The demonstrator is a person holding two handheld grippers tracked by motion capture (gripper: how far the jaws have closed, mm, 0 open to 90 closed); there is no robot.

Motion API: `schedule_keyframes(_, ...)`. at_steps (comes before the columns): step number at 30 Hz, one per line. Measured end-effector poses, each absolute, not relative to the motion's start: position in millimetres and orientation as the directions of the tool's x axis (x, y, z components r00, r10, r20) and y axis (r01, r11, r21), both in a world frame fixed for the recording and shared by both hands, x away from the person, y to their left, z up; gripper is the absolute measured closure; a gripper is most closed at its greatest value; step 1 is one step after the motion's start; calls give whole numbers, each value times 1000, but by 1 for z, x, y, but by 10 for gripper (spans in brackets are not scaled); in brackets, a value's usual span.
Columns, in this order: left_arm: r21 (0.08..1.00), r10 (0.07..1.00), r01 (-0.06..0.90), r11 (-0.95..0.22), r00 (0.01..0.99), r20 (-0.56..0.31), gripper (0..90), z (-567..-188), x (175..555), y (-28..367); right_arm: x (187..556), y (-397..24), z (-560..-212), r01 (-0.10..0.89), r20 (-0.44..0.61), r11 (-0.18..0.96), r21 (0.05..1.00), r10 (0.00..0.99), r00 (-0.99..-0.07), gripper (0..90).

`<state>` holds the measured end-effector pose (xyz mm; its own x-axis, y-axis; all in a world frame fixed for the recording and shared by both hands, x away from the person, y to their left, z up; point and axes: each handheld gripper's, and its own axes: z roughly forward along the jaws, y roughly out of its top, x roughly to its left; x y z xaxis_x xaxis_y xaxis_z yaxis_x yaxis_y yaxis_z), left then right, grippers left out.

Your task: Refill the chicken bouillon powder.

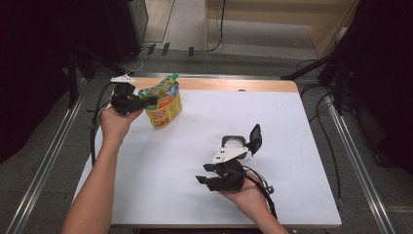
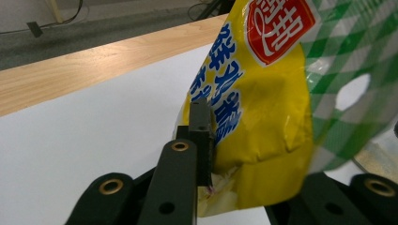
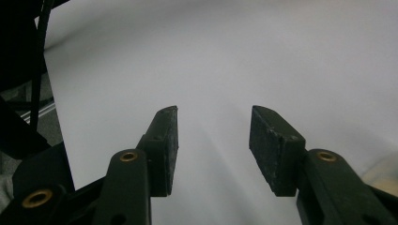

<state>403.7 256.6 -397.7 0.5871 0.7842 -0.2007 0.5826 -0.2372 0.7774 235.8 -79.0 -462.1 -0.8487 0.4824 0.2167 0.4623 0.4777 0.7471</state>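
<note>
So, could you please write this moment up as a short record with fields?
surface: white table with a wooden strip along its far edge
item: yellow snack bag with a green checked top, at the table's far left
left gripper: shut on the yellow snack bag, jaws pinching its side; in the left gripper view a black pad presses into the yellow film
right gripper: open, nothing between its jaws, held above the near right of the table
contact between grippers: none, they are well apart
</note>
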Motion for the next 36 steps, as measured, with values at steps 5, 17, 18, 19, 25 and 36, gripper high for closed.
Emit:
schedule_keyframes(5,776,783,583,-241,590,-200,841,-394,401,255,232,-74,-471,456,210,503,734,470,-857,543)
schedule_keyframes(17,781,759,585,-220,605,-240,871,-376,390,254,233,-75,-477,476,232,506,720,471,-851,569)
schedule_keyframes(18,779,755,585,-226,610,-239,873,-374,388,254,233,-74,-478,472,228,506,722,470,-852,569)
schedule_keyframes(19,776,756,587,-229,610,-238,874,-372,387,253,234,-74,-478,471,226,506,722,470,-853,568)
schedule_keyframes(25,767,732,601,-225,624,-274,877,-365,378,249,236,-74,-483,477,232,497,725,476,-849,557)
schedule_keyframes(36,765,672,590,-259,679,-296,877,-340,349,228,242,-72,-489,477,248,470,743,468,-848,539)
